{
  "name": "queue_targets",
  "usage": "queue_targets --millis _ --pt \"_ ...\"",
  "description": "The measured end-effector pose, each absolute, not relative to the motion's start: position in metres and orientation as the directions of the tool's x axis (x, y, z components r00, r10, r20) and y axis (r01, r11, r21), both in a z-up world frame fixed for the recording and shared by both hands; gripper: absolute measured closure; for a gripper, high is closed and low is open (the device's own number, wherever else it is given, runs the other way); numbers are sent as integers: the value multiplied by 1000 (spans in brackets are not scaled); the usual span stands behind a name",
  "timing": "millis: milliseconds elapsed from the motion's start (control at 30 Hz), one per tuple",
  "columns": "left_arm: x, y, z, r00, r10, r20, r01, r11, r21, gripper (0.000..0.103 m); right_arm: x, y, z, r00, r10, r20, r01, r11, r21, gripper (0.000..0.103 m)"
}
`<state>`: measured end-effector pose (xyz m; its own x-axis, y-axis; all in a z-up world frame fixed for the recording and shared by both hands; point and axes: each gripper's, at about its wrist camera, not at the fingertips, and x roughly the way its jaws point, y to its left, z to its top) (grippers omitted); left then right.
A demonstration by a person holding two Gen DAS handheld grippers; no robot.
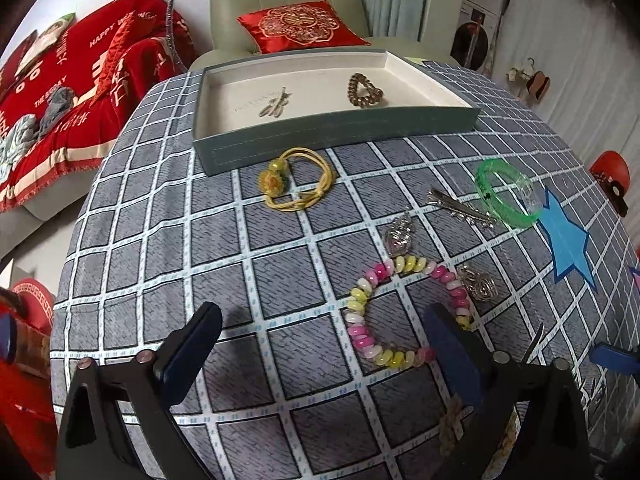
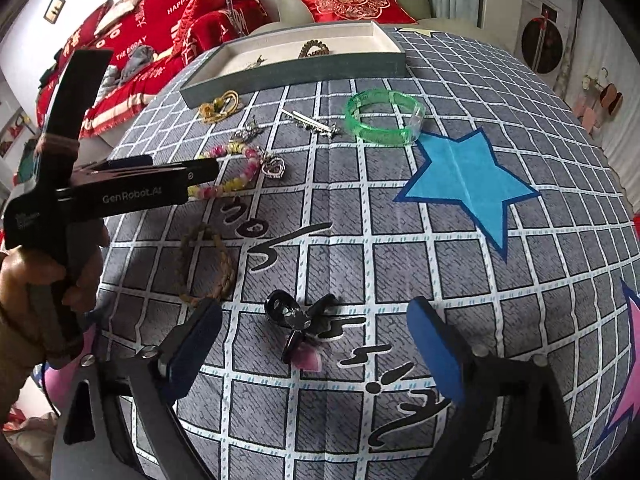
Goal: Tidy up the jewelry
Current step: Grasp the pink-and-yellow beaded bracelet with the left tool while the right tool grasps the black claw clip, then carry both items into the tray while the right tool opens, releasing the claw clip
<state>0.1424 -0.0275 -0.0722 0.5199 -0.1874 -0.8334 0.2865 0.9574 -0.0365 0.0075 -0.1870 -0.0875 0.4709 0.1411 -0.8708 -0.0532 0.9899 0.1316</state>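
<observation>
A round table covered with a grey checked cloth [image 2: 360, 208] bearing a blue star [image 2: 464, 176] and black script too distorted to read. At its far edge lies a shallow grey-green tray [image 1: 332, 132] with a pale lining; inside it rest a coiled brown hair tie [image 1: 365, 90] and a small metallic pin [image 1: 276, 104].

Loose jewelry lies on the cloth: a yellow cord bracelet [image 1: 298, 182] touching the tray's near wall, a green translucent bangle [image 1: 508, 192], a silver hair clip [image 1: 460, 208], a pink-and-yellow beaded bracelet [image 1: 384, 312], a braided tan loop [image 2: 208, 264] and a black claw clip [image 2: 298, 320].

Left gripper [image 1: 324, 344]: jaws spread, nothing between the pads; the beaded bracelet lies just beside its right finger. Its body reads "GenRobot.AI" in the right wrist view.

Right gripper [image 2: 314, 332]: jaws wide apart, the claw clip lying between them on the cloth, untouched.

The red sofa throw [image 2: 160, 24] behind reads "HAPPY WEDDING" and "THE BIGDAY".
</observation>
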Motion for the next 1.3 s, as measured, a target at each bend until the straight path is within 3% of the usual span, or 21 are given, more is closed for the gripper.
queue_targets --millis 67,267,467,633,1300 --pt "143 -32 -74 517 -176 -838 294 956 -19 2 7 -185 -89 469 134 -873 -55 991 122 20" --pt "141 -38 -74 526 -185 -830 316 949 -11 7 8 -172 -92 478 55 -877 -66 997 26 33" --pt "134 -46 -69 531 -221 -818 371 929 -10 35 7 -166 -90 485 40 -873 -81 997 1 59" --pt "129 -53 -67 529 -244 -812 417 909 -1 78 7 -167 -90 488 46 -871 -63 998 17 62" --pt "129 -22 -36 544 -355 -760 373 914 -159 78 13 -208 -67 525 118 -843 30 987 156 62"
